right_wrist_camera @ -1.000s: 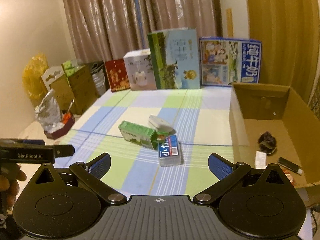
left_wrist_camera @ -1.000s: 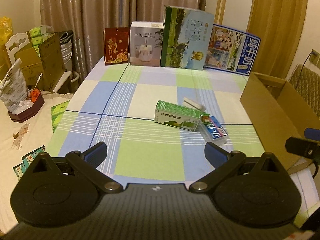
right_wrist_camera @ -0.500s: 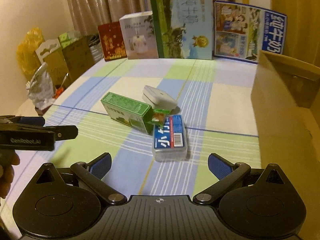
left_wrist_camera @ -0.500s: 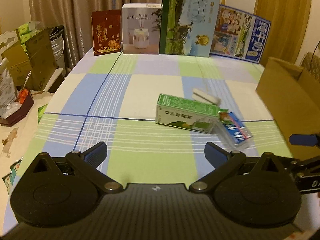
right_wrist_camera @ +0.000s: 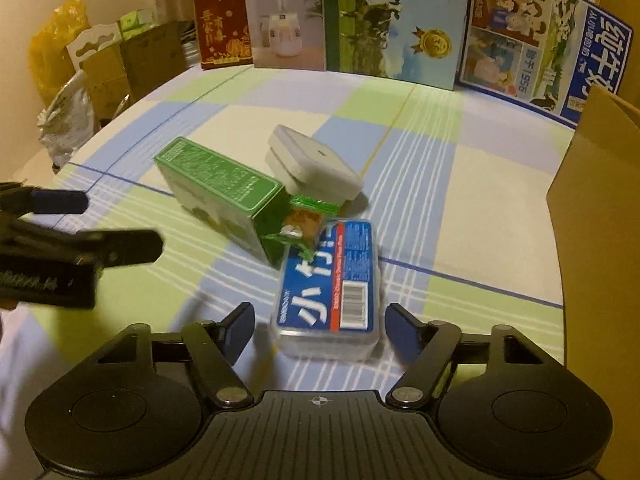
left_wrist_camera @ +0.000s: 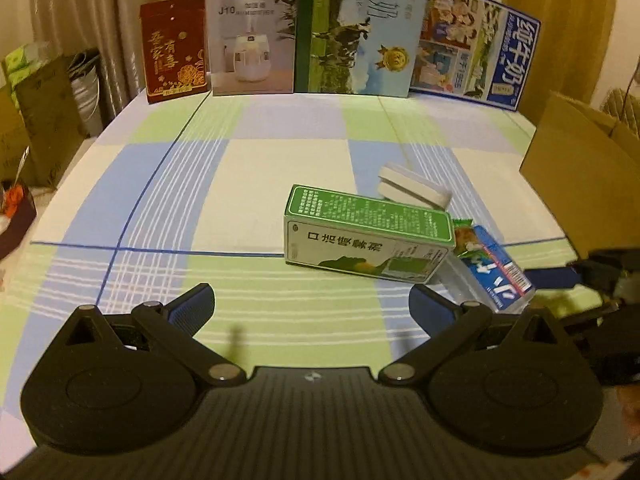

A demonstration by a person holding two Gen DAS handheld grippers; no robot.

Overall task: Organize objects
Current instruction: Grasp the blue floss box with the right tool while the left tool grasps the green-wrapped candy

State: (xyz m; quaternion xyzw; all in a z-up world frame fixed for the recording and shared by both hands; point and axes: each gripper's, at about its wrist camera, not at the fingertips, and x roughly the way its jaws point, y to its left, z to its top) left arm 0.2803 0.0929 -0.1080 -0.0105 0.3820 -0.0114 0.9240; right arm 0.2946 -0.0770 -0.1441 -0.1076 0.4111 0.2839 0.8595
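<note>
the right gripper (right_wrist_camera: 320, 326) has its fingers spread wide around the near end of the blue-labelled plastic box (right_wrist_camera: 330, 284). the left gripper (left_wrist_camera: 310, 306) hovers with fingers wide, near the green carton (left_wrist_camera: 366, 234).

Behind the green box (left_wrist_camera: 368, 236), the white case (left_wrist_camera: 414, 186) shows me only its top and far end. The snack packet (right_wrist_camera: 302, 220) is wedged against that box, its print too small to read. Right of the box, my right gripper (left_wrist_camera: 600, 280) is a dark blur cut by the frame edge, so its jaws are unclear there. The carton (left_wrist_camera: 580, 168) beyond is cropped, its inside hidden.
</note>
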